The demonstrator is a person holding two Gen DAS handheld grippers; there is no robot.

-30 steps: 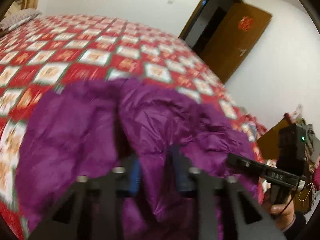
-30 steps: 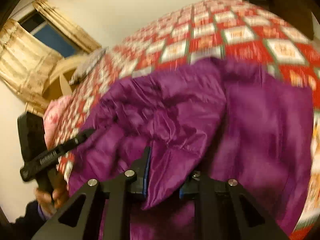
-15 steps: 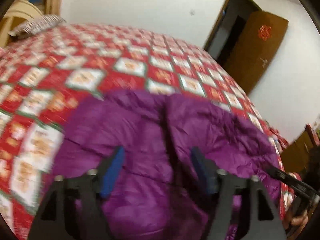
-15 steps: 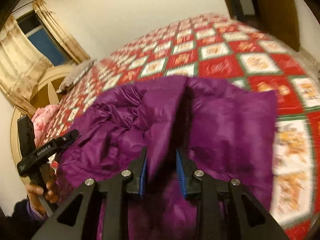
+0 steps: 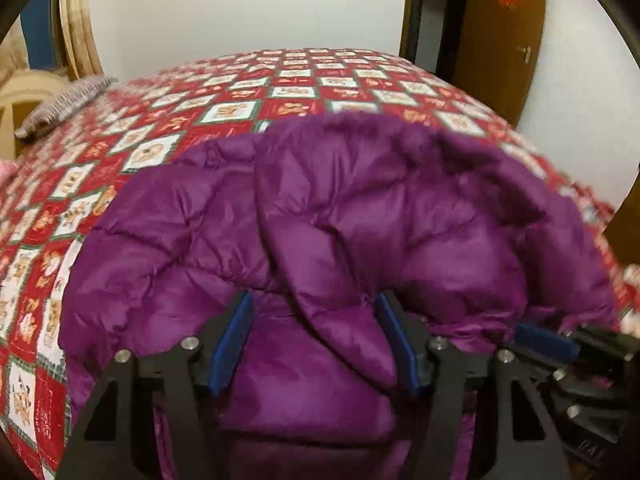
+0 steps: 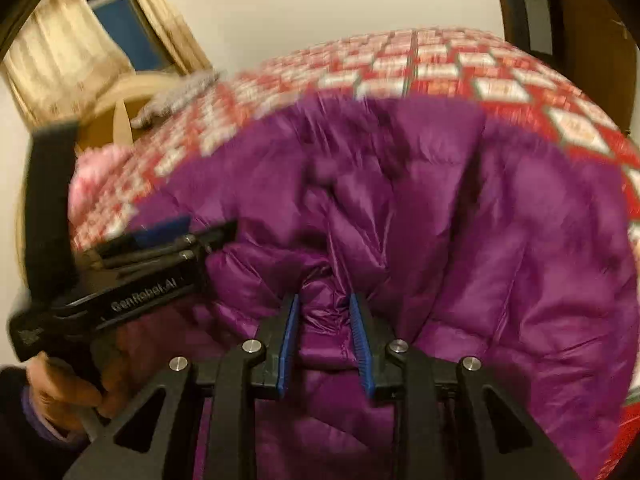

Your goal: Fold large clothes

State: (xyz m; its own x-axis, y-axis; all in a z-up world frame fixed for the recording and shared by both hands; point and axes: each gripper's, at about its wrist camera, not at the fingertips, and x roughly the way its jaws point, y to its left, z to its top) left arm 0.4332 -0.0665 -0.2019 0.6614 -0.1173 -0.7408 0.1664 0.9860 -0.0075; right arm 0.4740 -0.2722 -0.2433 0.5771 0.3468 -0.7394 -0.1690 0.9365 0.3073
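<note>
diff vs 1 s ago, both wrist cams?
The left hand-held gripper let go of the purple jacket: it was shut on a fold, and its blue pads now stand wide apart. The right hand-held gripper stayed pinched on a fold. The jacket stayed on the red quilt.

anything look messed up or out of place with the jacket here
No damage or spill shows. The purple jacket lies bunched on the red quilt, its layers rumpled, not flat, and its top layer droops toward the left gripper.
</note>
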